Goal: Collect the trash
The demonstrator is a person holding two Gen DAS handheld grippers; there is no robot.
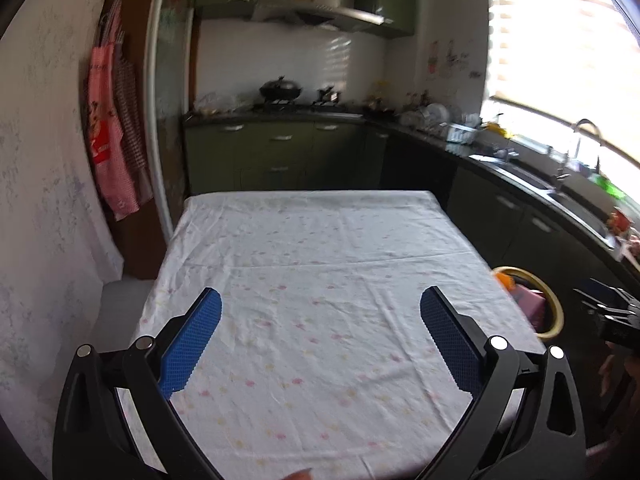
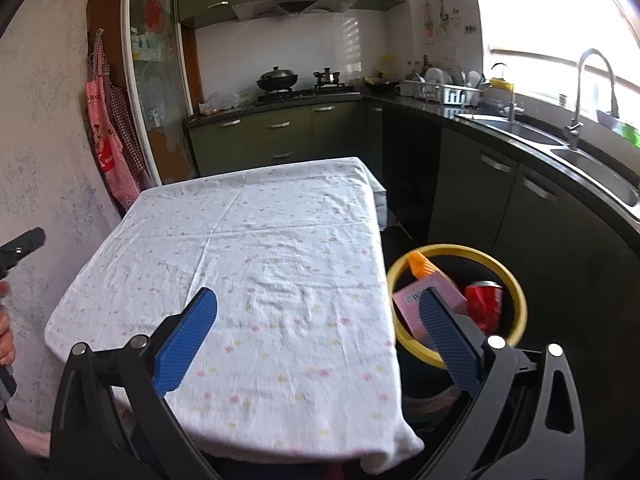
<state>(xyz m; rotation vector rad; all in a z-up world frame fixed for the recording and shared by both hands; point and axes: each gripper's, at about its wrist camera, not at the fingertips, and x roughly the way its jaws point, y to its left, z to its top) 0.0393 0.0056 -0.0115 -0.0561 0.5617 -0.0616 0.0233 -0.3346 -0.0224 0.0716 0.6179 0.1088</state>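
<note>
While both hover above the tablecloth (image 1: 320, 280), left gripper (image 1: 320, 300) and right gripper (image 2: 318, 300) gape wide, empty.

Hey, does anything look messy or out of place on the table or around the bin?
Only the white floral tablecloth is rumpled. The yellow-rimmed bin stands upright, holding a red can, pink box and orange wrapper.

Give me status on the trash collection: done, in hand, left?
Done: an orange wrapper, a pink box and a red can sit in the yellow-rimmed bin beside the table. In hand: nothing; left gripper and right gripper are open. Left: no trash visible on the tablecloth.
</note>
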